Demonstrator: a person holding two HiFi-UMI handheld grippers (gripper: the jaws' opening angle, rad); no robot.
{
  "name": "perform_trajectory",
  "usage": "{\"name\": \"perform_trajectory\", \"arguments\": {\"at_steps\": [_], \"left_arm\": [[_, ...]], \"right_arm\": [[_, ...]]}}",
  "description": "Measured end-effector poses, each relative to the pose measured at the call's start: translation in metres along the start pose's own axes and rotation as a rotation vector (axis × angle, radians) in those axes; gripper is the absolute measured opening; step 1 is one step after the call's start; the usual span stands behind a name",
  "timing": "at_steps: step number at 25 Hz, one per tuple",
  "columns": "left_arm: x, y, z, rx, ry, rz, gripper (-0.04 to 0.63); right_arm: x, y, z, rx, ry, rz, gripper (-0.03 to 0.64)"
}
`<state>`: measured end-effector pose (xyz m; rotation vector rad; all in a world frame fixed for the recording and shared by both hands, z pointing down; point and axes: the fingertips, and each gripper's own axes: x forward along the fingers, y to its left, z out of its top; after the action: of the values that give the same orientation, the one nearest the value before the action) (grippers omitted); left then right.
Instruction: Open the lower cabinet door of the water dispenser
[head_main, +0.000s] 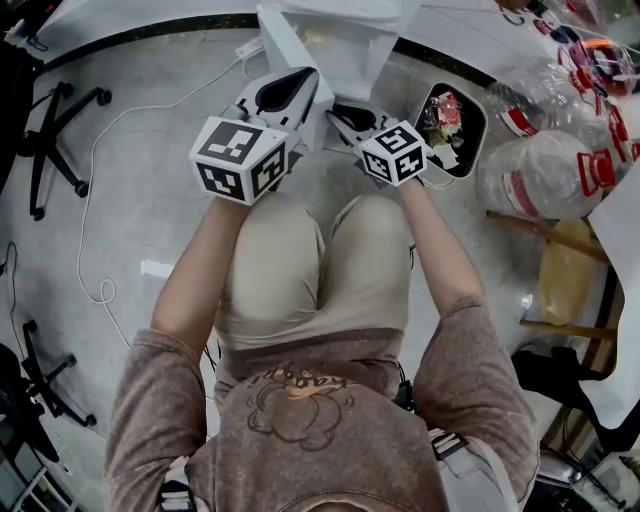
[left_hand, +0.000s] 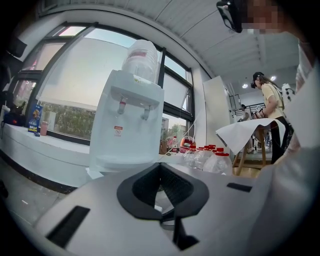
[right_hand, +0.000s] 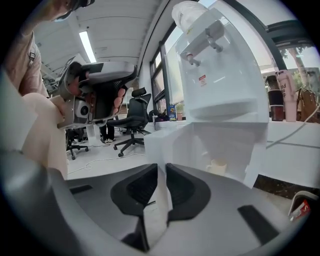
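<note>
1. The left gripper (head_main: 298, 80) and right gripper (head_main: 345, 115) are held out toward the water dispenser (head_main: 350, 40).
2. Its white cabinet door (head_main: 285, 45) stands open, with its edge by the right gripper.
3. A rubbish-filled bin (head_main: 482, 125) sits just right, near some water bottles (head_main: 545, 170).
</note>
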<state>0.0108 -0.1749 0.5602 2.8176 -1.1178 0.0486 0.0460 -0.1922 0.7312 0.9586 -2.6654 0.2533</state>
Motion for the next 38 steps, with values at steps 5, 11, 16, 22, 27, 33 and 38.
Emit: {"name": "perform_trajectory", "arguments": {"at_steps": [5, 11, 16, 22, 27, 33, 38], "left_arm": [[-0.008, 0.009, 0.001, -0.006, -0.004, 0.031, 0.012], [-0.024, 0.023, 0.002, -0.006, -0.003, 0.069, 0.012], [-0.039, 0.039, 0.005, -0.013, -0.011, 0.118, 0.012], [-0.047, 0.050, 0.004, -0.015, -0.009, 0.141, 0.012], [-0.049, 0.059, 0.002, -0.027, -0.002, 0.153, 0.012], [-0.050, 0.066, -0.001, -0.045, 0.001, 0.158, 0.012], [-0.053, 0.072, -0.001, -0.087, -0.019, 0.158, 0.012]], "right_arm": [[0.011, 0.020, 0.004, -0.005, -0.009, 0.071, 0.041], [0.027, 0.043, 0.008, 0.006, -0.024, 0.152, 0.034], [0.043, 0.062, 0.012, 0.017, -0.035, 0.200, 0.032], [0.060, 0.081, 0.016, 0.036, -0.057, 0.230, 0.029], [0.071, 0.091, 0.020, 0.054, -0.069, 0.258, 0.029], [0.080, 0.099, 0.023, 0.064, -0.078, 0.292, 0.028], [0.082, 0.103, 0.023, 0.084, -0.076, 0.318, 0.020]]}}
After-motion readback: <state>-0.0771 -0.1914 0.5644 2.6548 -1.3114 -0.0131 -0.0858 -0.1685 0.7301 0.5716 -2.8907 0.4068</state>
